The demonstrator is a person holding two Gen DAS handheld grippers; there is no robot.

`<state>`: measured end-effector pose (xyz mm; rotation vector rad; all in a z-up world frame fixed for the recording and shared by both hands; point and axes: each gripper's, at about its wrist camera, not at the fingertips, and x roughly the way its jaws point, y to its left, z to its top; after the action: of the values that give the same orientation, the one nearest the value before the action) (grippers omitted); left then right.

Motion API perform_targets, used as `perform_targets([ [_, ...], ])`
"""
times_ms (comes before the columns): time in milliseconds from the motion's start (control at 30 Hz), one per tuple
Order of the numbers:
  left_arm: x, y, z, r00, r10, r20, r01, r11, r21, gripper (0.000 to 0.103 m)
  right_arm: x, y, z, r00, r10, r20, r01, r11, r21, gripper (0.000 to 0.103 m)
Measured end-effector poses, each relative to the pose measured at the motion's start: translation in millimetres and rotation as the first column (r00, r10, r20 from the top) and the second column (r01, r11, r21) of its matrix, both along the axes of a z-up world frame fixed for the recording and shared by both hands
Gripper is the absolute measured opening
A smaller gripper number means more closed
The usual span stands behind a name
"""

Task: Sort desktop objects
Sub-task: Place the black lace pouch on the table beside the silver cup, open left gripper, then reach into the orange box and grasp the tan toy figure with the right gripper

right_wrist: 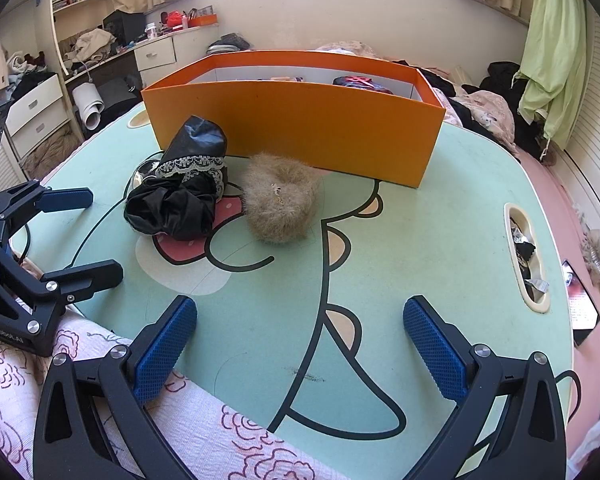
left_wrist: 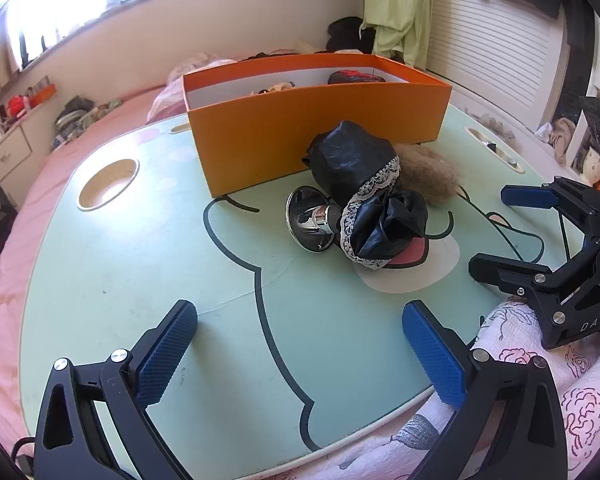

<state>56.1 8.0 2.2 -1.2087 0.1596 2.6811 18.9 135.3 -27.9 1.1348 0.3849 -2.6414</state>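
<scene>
A: What's on the little green table (left_wrist: 140, 264) now?

B: An orange box (left_wrist: 320, 128) stands at the far side, open on top, with a few things already lying in it. Just in front of it sits a black garment with lace trim (left_wrist: 374, 200), bunched up, touching the box wall. A shiny chrome piece (left_wrist: 310, 220) pokes out from under it on one side, and a tan furry thing (right_wrist: 280, 208) lies right against it on the other.

A: And the grippers?

B: The left gripper (left_wrist: 300, 352) hangs low over the near edge, blue pads wide apart, nothing between them. The right gripper (right_wrist: 300, 348) is the same: jaws spread, empty, above bare tabletop. Both are well short of the pile, over a pink flowered quilt (right_wrist: 228, 432) at the table's edge
</scene>
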Motion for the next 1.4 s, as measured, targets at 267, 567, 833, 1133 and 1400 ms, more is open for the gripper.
perform_targets([
  [267,0.6,0.6,-0.6,1.000,0.000,-0.001,0.000,1.000,0.001,0.102,1.3,-0.1,0.4,1.000,0.000,0.013,0.000,1.000,-0.005,0.103],
  [567,-1.5,7.3,2.0,1.000,0.003,-0.005,-0.003,1.000,-0.001,0.102,-21.2,-43.7,78.5,0.995,0.090,-0.042,-0.093,0.992,-0.086,0.103],
  [833,1.1,5.0,2.2,1.000,0.000,-0.019,0.000,1.000,0.005,0.102,-175.0,-58.8,81.1,0.948,-0.152,0.281,0.219,0.949,-0.227,0.087],
  [1133,2.8,2.3,1.4,0.999,-0.001,-0.034,0.002,1.000,0.012,0.102,-238.5,-71.8,47.3,0.879,-0.273,0.391,0.350,0.926,-0.141,0.079],
  [1400,3.0,2.9,1.3,0.999,0.001,-0.036,0.000,1.000,0.015,0.102,-237.3,-58.2,38.4,0.855,-0.255,0.452,0.380,0.901,-0.210,0.037],
])
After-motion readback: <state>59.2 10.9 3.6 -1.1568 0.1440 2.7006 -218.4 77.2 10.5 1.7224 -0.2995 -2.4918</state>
